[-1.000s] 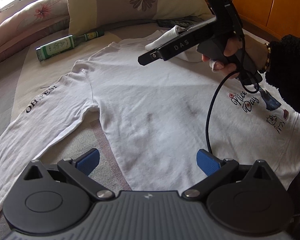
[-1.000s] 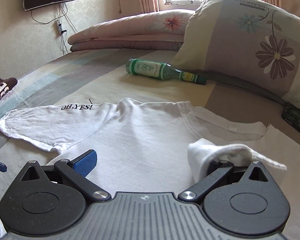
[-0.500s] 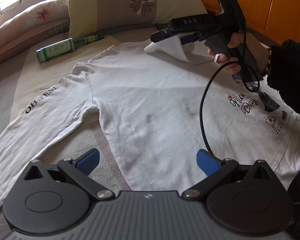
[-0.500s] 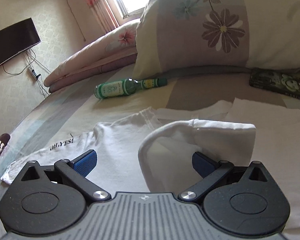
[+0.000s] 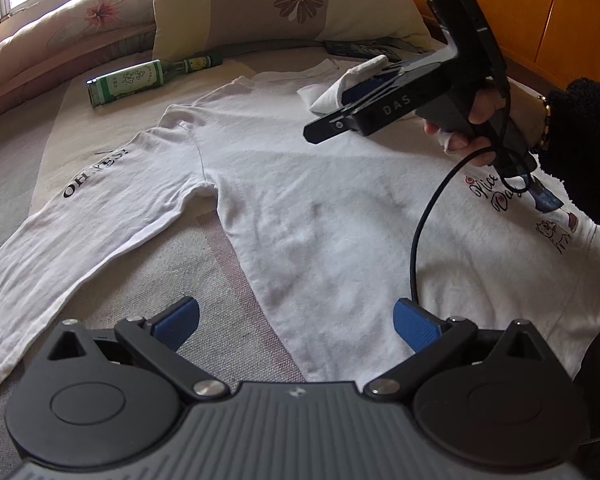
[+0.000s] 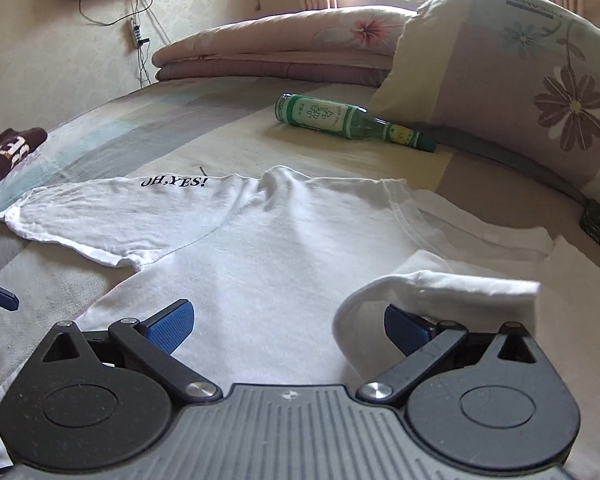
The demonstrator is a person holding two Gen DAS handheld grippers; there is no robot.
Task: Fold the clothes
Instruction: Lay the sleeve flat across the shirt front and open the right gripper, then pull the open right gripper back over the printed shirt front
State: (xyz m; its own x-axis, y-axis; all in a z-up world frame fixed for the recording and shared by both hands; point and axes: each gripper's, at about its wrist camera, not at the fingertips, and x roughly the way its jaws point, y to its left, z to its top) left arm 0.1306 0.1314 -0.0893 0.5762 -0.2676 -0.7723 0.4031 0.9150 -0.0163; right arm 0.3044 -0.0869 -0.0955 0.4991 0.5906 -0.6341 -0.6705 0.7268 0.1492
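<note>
A: Two grippers; where is the shirt (image 5: 320,208)?

B: Flat on the bed (image 6: 228,120). My right gripper (image 6: 288,324), jaws apart, carries a sleeve cuff (image 6: 440,292) draped on one finger; left gripper (image 5: 296,320) hovers wide, empty.

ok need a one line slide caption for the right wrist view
Right gripper, jaws open, with a folded-over sleeve draped on one finger above a white shirt spread on the bed, green bottle beyond.
</note>
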